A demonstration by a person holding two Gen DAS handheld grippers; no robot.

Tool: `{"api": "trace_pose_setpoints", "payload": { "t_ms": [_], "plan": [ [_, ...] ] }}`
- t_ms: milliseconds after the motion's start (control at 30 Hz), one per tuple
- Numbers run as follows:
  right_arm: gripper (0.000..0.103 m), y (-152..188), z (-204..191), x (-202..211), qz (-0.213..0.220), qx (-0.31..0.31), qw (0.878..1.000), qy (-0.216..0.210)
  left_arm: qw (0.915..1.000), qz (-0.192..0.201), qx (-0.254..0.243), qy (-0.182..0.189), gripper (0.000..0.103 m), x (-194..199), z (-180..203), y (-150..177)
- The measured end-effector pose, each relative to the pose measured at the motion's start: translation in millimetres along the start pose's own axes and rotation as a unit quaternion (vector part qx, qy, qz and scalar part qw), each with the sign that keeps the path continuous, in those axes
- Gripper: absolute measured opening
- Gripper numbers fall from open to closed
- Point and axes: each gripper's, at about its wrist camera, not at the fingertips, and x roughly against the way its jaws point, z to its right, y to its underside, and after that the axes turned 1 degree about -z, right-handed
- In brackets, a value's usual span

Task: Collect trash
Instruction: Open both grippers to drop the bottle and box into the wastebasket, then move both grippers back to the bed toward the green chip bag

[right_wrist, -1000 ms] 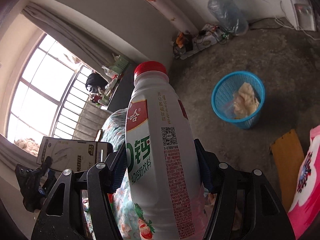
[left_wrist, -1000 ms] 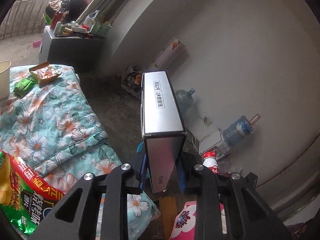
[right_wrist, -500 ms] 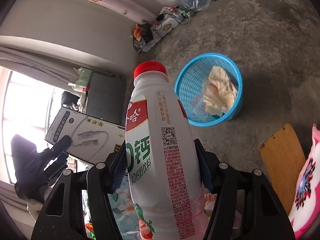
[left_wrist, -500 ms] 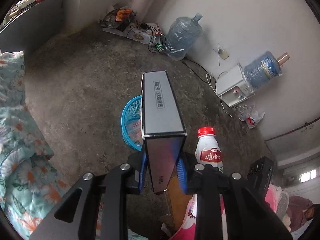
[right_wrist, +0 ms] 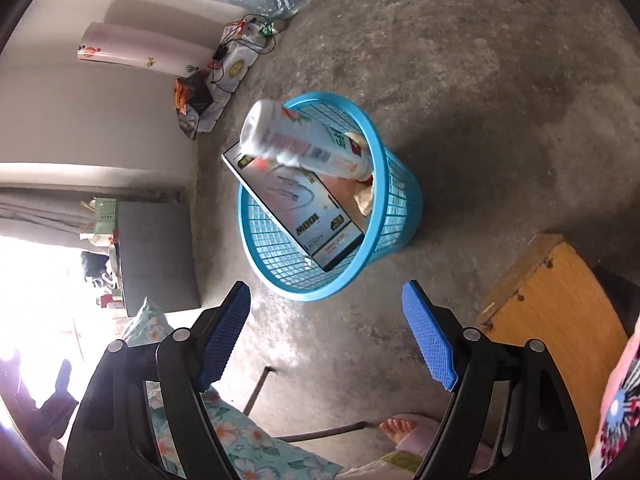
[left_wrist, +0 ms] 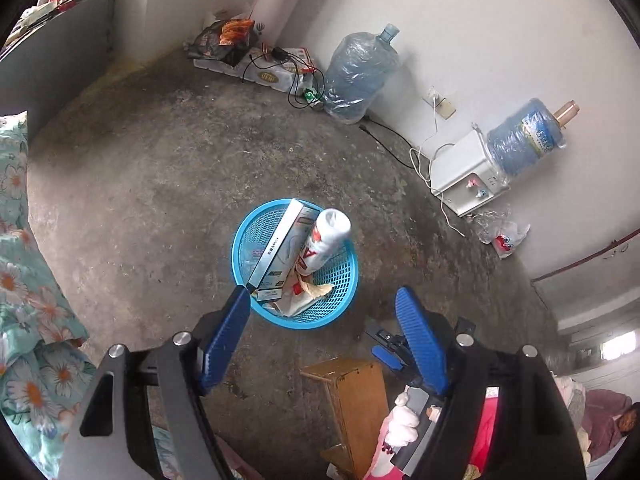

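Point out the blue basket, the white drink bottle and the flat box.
blue basket [left_wrist: 336, 308]: left wrist view, near rim.
white drink bottle [right_wrist: 304, 146]: right wrist view, label on its body.
flat box [right_wrist: 296, 208]: right wrist view, printed face.

A white water dispenser [left_wrist: 466, 184] stands against the wall on the concrete floor [left_wrist: 160, 184], a blue bottle [left_wrist: 524, 136] on its top. Along the wall from it sits a large clear water jug [left_wrist: 358, 76], with tangled cables [left_wrist: 296, 76] just beyond. Near the dispenser lies what looks like a plastic bag [left_wrist: 500, 234]. A wooden stool [right_wrist: 556, 300] stands well apart from it.
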Motion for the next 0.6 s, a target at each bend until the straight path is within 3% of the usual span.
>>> {"api": "trace_pose_setpoints", "payload": {
  "t_ms": [167, 400, 600],
  "plan": [
    [0.075, 16.1, -8.5, 28.9, 0.023, 0.030, 0.999, 0.000, 0.9989, 0.042, -0.001, 0.022, 0.073, 74.0, -13.7, 35.2],
    [0.075, 44.9, -77.8, 69.1, 0.058, 0.142, 0.988, -0.019, 0.9911, 0.128, -0.027, 0.028, 0.073, 202.5, -46.4, 117.0],
    [0.076, 100.9, -151.4, 97.9, 0.043, 0.281, 0.957, -0.060, 0.9782, 0.203, 0.013, -0.039, 0.074, 298.4, -105.3, 219.8]
  ]
}}
